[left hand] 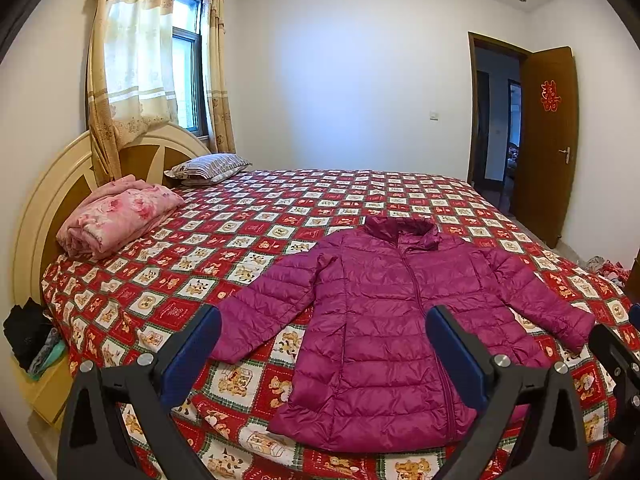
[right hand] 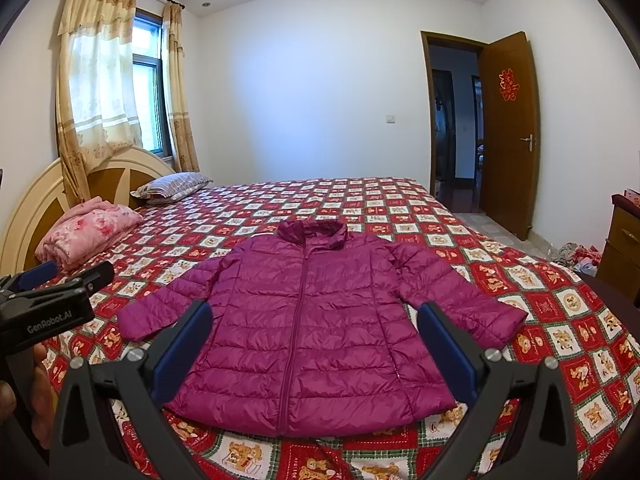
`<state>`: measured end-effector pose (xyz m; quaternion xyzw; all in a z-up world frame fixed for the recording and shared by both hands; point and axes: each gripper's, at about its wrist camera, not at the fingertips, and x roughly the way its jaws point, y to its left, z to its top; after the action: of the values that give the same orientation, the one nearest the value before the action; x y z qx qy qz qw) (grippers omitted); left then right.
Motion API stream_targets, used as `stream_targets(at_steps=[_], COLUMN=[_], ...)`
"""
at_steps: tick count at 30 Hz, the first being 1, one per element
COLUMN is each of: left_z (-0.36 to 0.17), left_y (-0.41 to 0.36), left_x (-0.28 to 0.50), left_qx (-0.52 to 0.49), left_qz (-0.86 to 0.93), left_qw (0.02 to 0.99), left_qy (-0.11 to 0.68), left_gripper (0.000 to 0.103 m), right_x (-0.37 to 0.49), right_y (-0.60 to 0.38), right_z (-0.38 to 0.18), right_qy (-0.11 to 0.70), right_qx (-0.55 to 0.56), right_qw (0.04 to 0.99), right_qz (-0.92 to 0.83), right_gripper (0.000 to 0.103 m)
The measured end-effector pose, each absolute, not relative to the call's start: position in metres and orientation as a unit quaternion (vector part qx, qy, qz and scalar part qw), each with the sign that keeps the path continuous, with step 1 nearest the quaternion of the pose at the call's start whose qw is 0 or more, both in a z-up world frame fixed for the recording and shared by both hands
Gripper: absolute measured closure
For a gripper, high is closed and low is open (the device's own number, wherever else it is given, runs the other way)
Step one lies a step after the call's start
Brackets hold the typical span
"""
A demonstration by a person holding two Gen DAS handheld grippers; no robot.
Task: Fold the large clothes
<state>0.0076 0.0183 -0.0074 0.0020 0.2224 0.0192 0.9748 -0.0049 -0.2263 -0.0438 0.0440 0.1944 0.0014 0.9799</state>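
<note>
While both tools hover above the bed (right hand: 560,300), magenta puffer jacket (right hand: 312,320) lies flat, zipped, sleeves spread, just ahead of them. Left tool (left hand: 324,356) jaws wide apart, empty. Right tool (right hand: 316,352) same: wide, gripping nothing.

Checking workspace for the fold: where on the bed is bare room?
Widest free patch: bedspread between the jacket collar and the far edge. Also a strip between its left sleeve and the pink blanket. Crowded: headboard corner, with the blanket and pillow.
</note>
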Motion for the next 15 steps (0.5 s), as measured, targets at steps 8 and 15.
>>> stream_targets(at_steps=[8,15], left_z=[-0.0075,-0.0079], left_y=[0.0173,0.0169], left_x=[0.0078,0.0075], left_qx=[0.002,0.002], left_qz=[0.019,0.019], left_qw=[0.975,0.975], left_qy=[0.223,0.223], left_gripper=[0.001,0.001], right_x=[-0.0048,-0.0043], right_y=[-0.2255,-0.2255], right_z=[-0.0445,-0.0450], right_qy=[0.195,0.197], right_qx=[0.043,0.044], right_qw=[0.980,0.979], right_qz=[0.002,0.004], right_gripper=[0.000,0.000])
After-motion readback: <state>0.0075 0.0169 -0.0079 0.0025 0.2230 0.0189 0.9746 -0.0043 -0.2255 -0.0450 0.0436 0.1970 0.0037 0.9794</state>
